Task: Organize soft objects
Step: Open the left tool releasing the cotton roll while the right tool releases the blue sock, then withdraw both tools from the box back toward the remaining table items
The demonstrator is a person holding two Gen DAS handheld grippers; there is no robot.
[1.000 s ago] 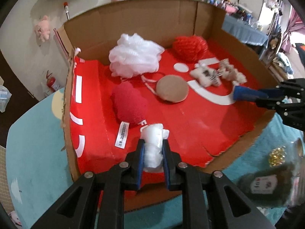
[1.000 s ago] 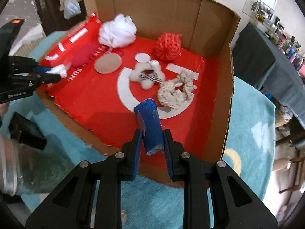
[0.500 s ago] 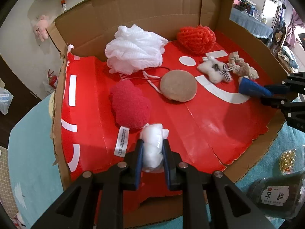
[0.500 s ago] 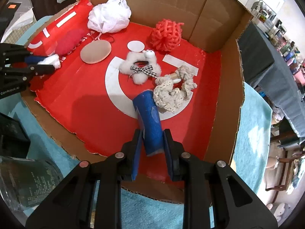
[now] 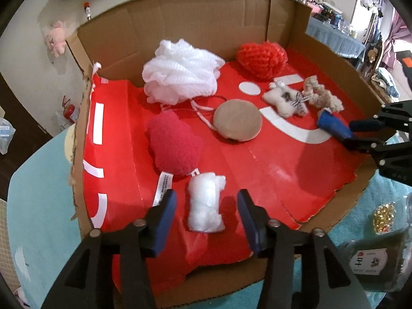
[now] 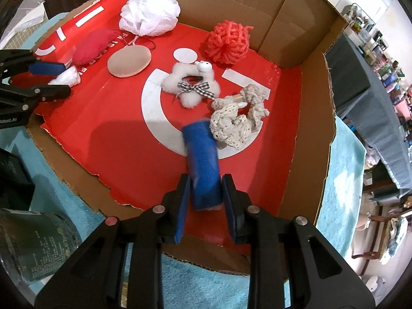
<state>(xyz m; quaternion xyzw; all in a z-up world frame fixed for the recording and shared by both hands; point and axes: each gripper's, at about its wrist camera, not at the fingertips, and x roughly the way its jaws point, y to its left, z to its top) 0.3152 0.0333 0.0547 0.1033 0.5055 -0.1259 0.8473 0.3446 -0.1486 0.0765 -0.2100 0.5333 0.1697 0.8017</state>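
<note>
A cardboard box [image 5: 180, 25] with a red floor holds the soft things. My left gripper [image 5: 206, 195] is over its near left edge, jaws opening. A white cotton wad [image 5: 206, 206] lies on the red floor between the pads, touching neither. In the right wrist view my right gripper [image 6: 206, 179] hangs over the near right part, jaws opening. A blue roll [image 6: 202, 154] stands tilted between its pads, blurred, its lower end at the floor. From the left wrist view that roll [image 5: 331, 125] sticks out of the right gripper [image 5: 349, 134].
In the box lie a white mesh puff [image 5: 180, 77], a red knitted ball [image 5: 261, 55], a dark red plush [image 5: 175, 146], a tan round pad [image 5: 238, 122], a white fluffy toy [image 5: 283, 100] and a beige crochet piece [image 5: 322, 96]. A dark jar [image 5: 368, 260] stands on the teal mat outside.
My left jaws have spread and let the cotton wad go onto the red floor. The right gripper has come lower over the box, and its jaws have eased off the blue roll.
</note>
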